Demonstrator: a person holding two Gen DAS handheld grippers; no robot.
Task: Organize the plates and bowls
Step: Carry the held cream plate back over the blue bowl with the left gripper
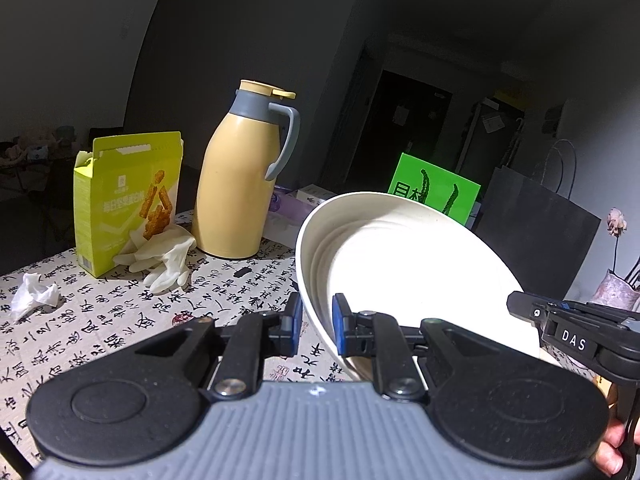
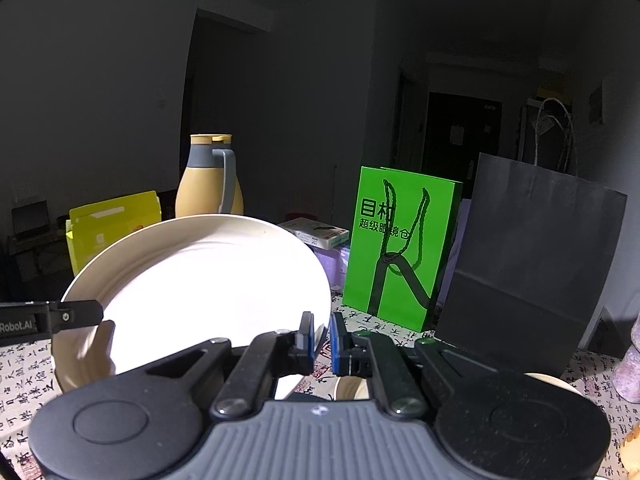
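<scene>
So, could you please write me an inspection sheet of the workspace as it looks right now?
Surface: tablecloth printed with black calligraphy, partly covered.
Job's things: cream plate tilted, lifted off the cloth, held at two edges; part of another cream dish shows below the right gripper.
Clutter: yellow thermos jug, opened snack box, white gloves, crumpled tissue, green paper bag, black paper bag.
Grippers: left gripper straddles the plate's rim; right gripper pinches the opposite rim.
Cables: nothing seen.
Surroundings: dim room, dark doorway behind.
</scene>
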